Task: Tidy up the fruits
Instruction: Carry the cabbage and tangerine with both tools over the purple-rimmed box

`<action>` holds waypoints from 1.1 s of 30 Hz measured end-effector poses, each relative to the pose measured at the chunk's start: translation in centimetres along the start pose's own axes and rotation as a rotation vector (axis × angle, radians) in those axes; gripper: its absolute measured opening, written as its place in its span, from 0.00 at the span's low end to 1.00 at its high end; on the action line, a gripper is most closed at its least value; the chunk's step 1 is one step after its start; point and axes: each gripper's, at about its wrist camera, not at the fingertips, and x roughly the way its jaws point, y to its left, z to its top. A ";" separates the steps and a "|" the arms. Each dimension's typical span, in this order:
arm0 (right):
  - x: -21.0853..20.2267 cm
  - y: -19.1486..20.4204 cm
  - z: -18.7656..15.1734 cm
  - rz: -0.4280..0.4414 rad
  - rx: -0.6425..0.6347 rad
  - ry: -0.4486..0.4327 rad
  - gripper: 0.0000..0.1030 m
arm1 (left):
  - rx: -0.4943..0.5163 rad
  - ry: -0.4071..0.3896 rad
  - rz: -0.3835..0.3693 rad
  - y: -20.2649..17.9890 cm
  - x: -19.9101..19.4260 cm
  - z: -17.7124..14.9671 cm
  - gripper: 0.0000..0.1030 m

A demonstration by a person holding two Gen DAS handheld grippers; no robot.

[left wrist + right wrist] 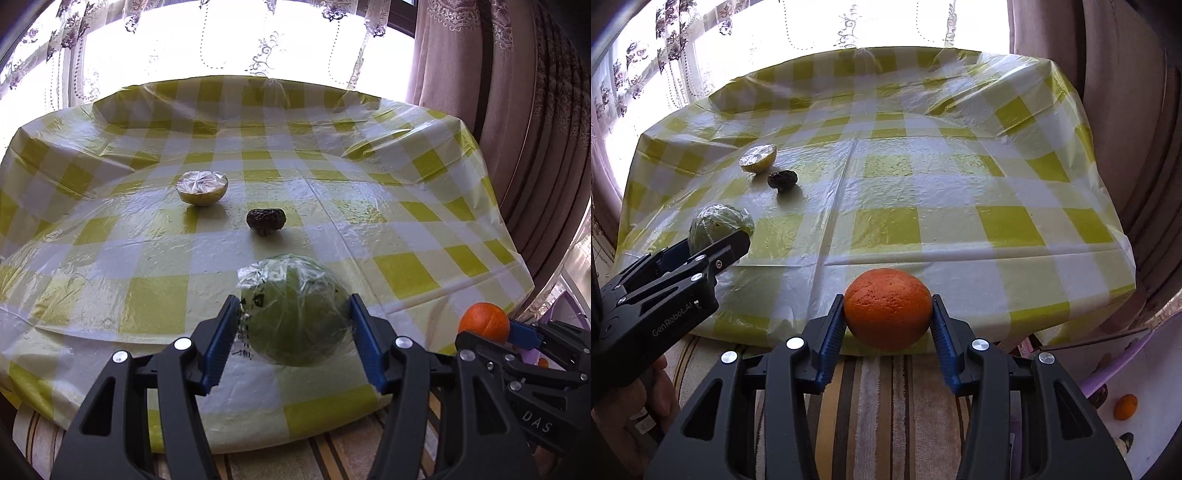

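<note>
Right wrist: orange (888,309) in right claw (888,321).

The right hand-held gripper (888,317) pinched an orange (887,308) between its blue pads, low at 6 o'clock over the near edge of the table (960,192). At 9 o'clock the left hand-held gripper (713,243) sat around a wrapped green fruit (713,223). Toward 10 o'clock lay a dark wrinkled fruit (782,180), with a wrapped lemon half (758,158) just beyond it.
</note>
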 end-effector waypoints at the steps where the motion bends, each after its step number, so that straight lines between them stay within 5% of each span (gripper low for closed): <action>1: -0.4 -0.5 -0.3 -0.003 0.008 -0.001 0.43 | 0.017 0.000 -0.010 -0.8 -0.1 -0.1 0.58; 20: -6.2 -13.0 -6.4 -0.182 0.213 -0.009 0.43 | 0.400 -0.004 -0.288 -17.2 -2.6 -4.5 0.58; 33: -9.0 -19.4 -9.3 -0.361 0.295 0.020 0.43 | 0.594 0.012 -0.411 -24.3 -3.1 -7.4 0.58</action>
